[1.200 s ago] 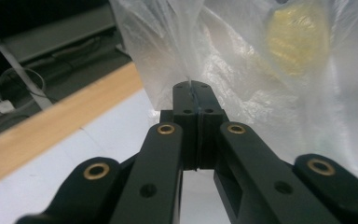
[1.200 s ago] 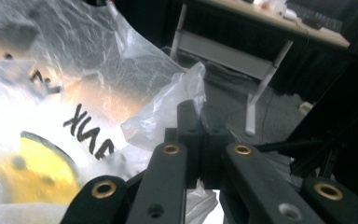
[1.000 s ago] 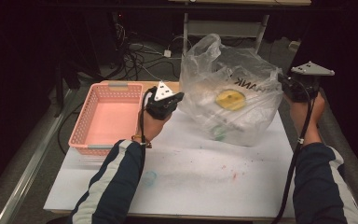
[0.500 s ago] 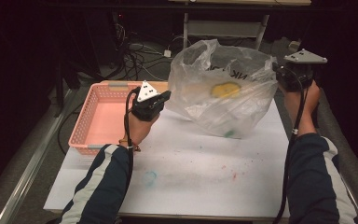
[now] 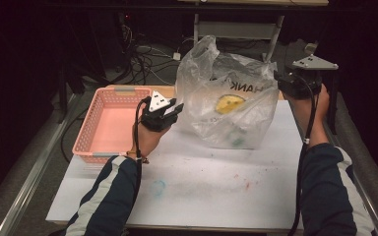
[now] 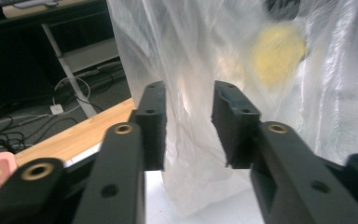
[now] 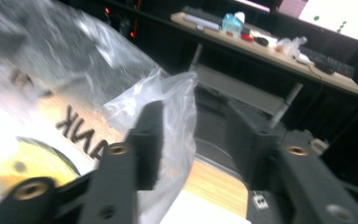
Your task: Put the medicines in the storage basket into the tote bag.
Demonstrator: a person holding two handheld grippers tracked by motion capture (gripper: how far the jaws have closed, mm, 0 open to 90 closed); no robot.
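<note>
- The clear plastic bag stands on the white worktop, just right of the pink basket; a yellow round thing shows through its film.
- A second ago both tongs were shut on the bag's two sides. Both have just been opening.
- The left tongs stand partly open at the bag's left edge; film hangs between the jaws, but the pads do not press it.
- The right tongs are about half open at the bag's right upper corner; a flap of film lies against one jaw, unclamped.
- The bag has shifted slightly toward the middle of the worktop and now stands on its own.
- My reading: the bag has been set down and released, and the next step is probably opening it or reaching its contents.
</note>
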